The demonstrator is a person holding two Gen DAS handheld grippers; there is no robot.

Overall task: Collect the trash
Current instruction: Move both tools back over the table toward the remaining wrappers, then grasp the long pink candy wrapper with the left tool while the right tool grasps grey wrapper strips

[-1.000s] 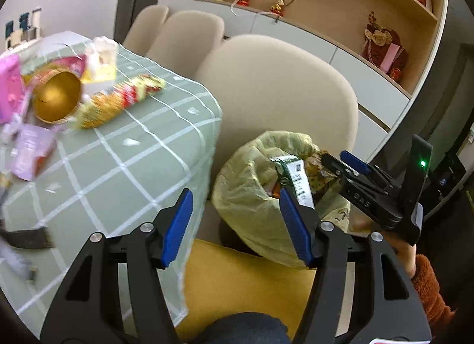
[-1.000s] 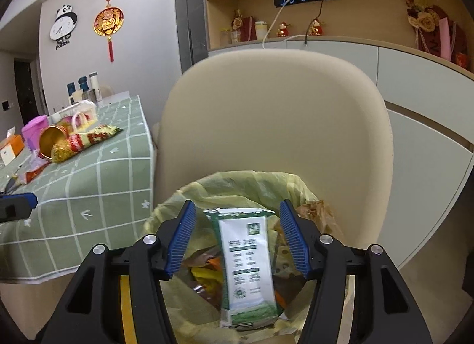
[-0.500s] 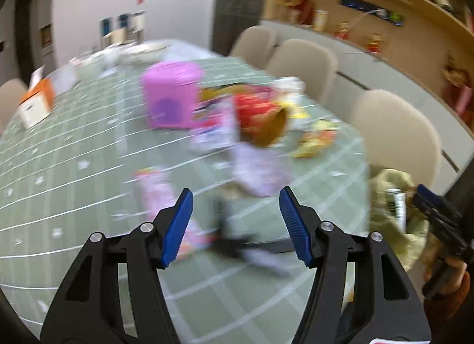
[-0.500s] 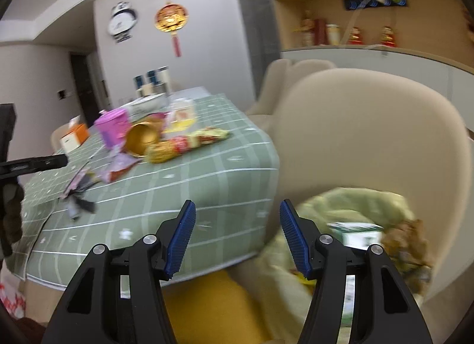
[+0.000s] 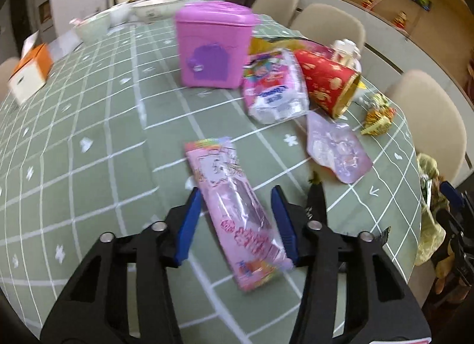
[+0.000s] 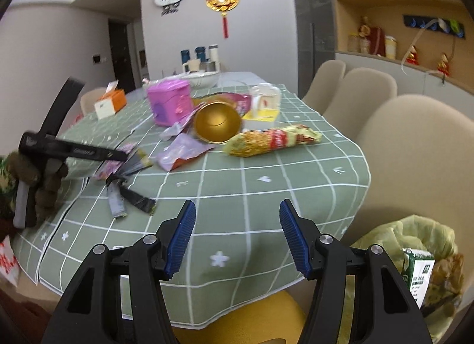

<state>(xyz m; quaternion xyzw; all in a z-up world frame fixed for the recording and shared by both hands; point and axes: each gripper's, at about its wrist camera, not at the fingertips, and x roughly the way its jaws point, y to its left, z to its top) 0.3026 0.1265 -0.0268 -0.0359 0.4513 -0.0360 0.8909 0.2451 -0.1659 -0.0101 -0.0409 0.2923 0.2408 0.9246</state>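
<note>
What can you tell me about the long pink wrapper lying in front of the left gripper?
The pink wrapper is a long, flat, glossy plastic packet, printed with cartoon line art and red lettering, partly see-through. It lies flat and slightly crinkled on the green checked tablecloth, running diagonally. Its near half sits between the closing fingers of the left gripper, which do not yet press it.

Left wrist view looks steeply down, close over the green-checked table (image 5: 97,124); right views it from the edge.
</note>
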